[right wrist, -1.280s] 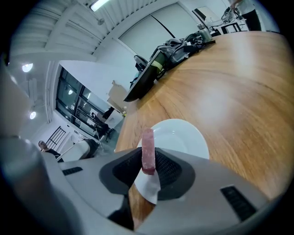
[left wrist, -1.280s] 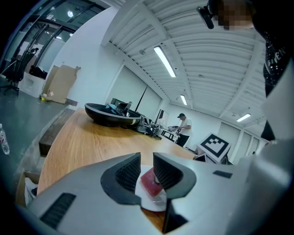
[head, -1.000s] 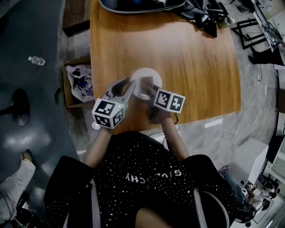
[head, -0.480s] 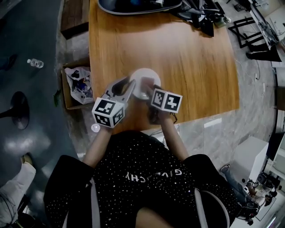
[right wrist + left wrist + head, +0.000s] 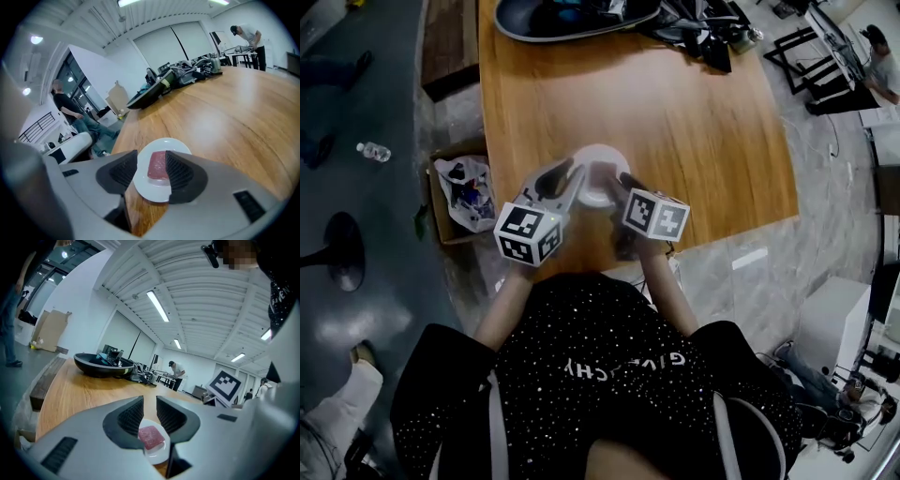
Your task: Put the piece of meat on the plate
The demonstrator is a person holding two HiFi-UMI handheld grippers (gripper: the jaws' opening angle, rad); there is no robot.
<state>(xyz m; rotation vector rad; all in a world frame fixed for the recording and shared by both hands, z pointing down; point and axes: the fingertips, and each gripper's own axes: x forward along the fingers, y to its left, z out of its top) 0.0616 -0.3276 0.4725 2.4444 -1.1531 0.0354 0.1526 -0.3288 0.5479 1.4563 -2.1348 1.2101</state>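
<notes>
A pink-red slab of meat (image 5: 158, 165) lies flat on a small white plate (image 5: 154, 193) near the front edge of the wooden table (image 5: 675, 112). My right gripper (image 5: 151, 160) hovers just above and behind it, jaws wide apart and empty, and the meat shows through the gap. My left gripper (image 5: 150, 411) points almost level at the same plate (image 5: 159, 455) from the left, its jaws a narrow gap apart with nothing in them; the meat (image 5: 151, 437) lies below and beyond them. In the head view both grippers (image 5: 574, 175) (image 5: 623, 184) flank the plate (image 5: 596, 156).
A large black bowl (image 5: 572, 19) of gear and a tangle of cables (image 5: 703, 33) sit at the table's far end. On the floor to the left are a cardboard box with a bag (image 5: 459, 192) and a bottle (image 5: 373, 151). A person (image 5: 246, 35) stands far off.
The right gripper's jaws have come off the meat and the gripper has lifted slightly back. The meat stays on the plate. The left gripper has hardly moved.
</notes>
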